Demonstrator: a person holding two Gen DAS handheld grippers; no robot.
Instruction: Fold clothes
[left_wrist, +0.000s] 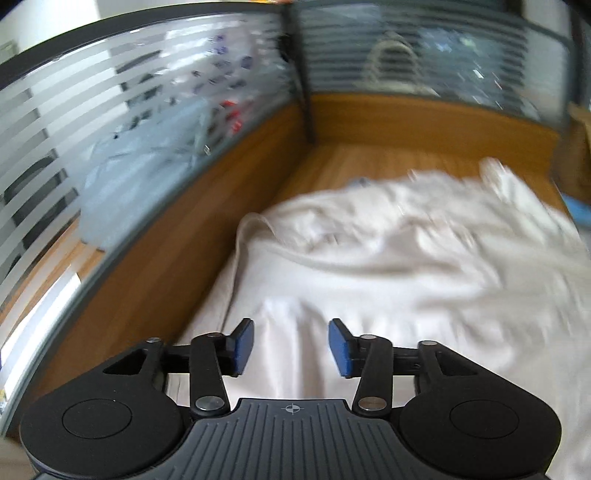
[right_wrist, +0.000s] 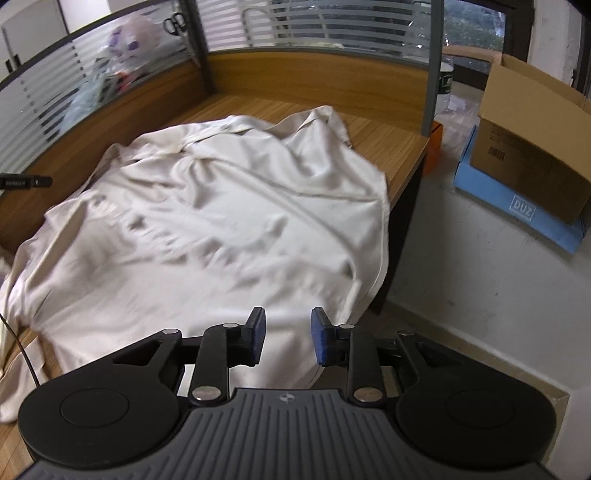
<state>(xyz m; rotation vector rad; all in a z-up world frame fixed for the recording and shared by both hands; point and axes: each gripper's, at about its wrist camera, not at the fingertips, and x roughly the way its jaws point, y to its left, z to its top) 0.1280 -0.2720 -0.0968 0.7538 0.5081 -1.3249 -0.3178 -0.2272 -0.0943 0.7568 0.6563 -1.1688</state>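
A cream-white shirt lies spread and wrinkled over the wooden desk, its right side hanging over the desk's edge. It also shows in the left wrist view, blurred. My left gripper is open and empty above the shirt's near left part. My right gripper is open and empty above the shirt's near edge. Neither gripper touches the cloth as far as I can see.
Wooden partition walls with striped glass enclose the desk at the left and back. A cardboard box on a blue box stands on the floor to the right. A black cable lies at the near left.
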